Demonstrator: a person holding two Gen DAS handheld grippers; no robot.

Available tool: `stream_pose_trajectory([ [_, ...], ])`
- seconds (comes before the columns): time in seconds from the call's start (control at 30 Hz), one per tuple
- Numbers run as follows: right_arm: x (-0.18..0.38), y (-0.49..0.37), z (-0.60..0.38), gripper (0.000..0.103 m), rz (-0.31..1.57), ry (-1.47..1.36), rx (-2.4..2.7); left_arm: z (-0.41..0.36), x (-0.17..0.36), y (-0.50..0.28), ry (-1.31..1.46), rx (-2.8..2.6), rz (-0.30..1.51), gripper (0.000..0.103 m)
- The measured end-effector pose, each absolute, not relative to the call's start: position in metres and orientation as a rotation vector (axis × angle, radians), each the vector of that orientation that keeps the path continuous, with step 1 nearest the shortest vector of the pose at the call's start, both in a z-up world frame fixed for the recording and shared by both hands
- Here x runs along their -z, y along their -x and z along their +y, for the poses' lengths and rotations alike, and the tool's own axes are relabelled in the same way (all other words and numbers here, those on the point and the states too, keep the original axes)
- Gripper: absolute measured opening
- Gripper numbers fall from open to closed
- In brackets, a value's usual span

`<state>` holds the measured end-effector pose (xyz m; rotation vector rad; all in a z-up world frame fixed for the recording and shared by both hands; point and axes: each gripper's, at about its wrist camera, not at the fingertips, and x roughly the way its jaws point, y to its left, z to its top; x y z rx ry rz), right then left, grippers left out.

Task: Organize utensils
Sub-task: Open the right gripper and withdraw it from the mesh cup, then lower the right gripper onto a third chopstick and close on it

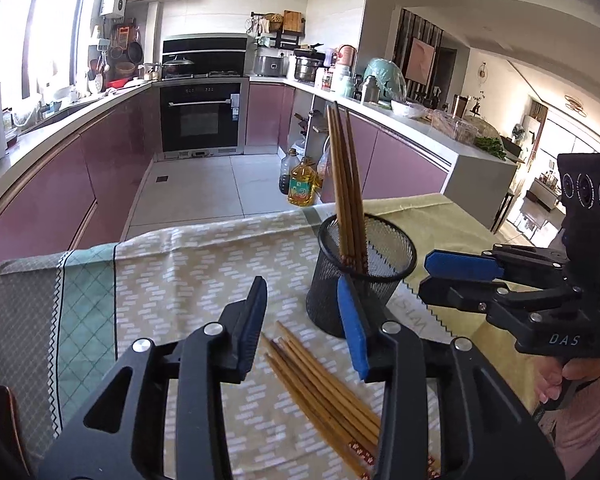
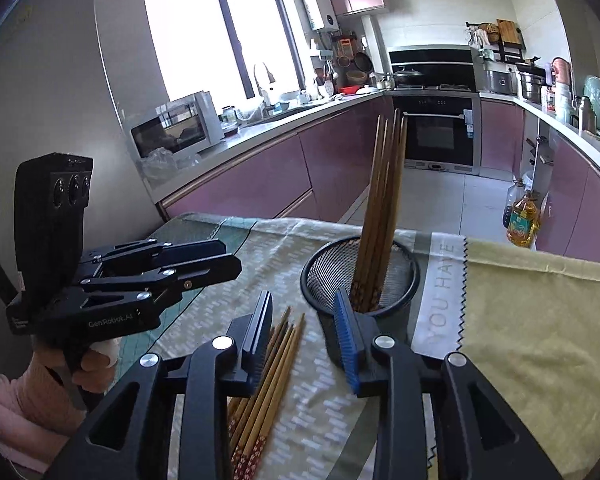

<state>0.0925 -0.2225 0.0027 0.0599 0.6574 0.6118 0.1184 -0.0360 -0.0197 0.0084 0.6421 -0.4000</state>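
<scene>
A black mesh holder (image 1: 362,276) stands on the clothed table with several brown chopsticks (image 1: 346,184) upright in it. It also shows in the right wrist view (image 2: 360,276) with its chopsticks (image 2: 382,208). A bundle of loose chopsticks (image 1: 324,392) lies flat in front of the holder, between the left gripper's fingers; it shows too in the right wrist view (image 2: 268,380). My left gripper (image 1: 304,320) is open and empty above the bundle. My right gripper (image 2: 304,332) is open and empty just before the holder; from the left wrist view it (image 1: 428,276) sits right of the holder.
The table carries a patterned cloth (image 1: 180,272) and a yellow cloth (image 2: 532,320). Beyond its far edge are the kitchen floor, oil bottles (image 1: 300,184), purple cabinets (image 1: 52,200), an oven (image 1: 200,116) and a microwave (image 2: 172,128).
</scene>
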Motion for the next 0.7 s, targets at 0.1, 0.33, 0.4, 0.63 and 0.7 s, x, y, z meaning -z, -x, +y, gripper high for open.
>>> stream_pose_trajectory([
  [0.1, 0.018, -0.084, -0.215, 0.03, 0.72, -0.056, -0.624, -0.031, 0.039, -0.108, -0.022, 0.392, 0.692, 0.037],
  [0.33, 0.062, -0.079, -0.202, 0.03, 0.851, -0.058, -0.612, -0.027, 0.083, -0.096, 0.002, 0.386, 0.812, 0.037],
  [0.4, 0.069, -0.078, -0.197, 0.03, 0.868, -0.041, -0.605, -0.028, 0.095, -0.094, 0.01, 0.388, 0.844, 0.037],
  [0.63, 0.078, -0.072, -0.188, 0.03, 0.883, -0.026, -0.599, -0.038, 0.109, -0.084, -0.011, 0.402, 0.886, 0.038],
  [0.7, 0.079, -0.072, -0.188, 0.03, 0.884, -0.03, -0.596, -0.042, 0.112, -0.083, -0.019, 0.402, 0.895, 0.039],
])
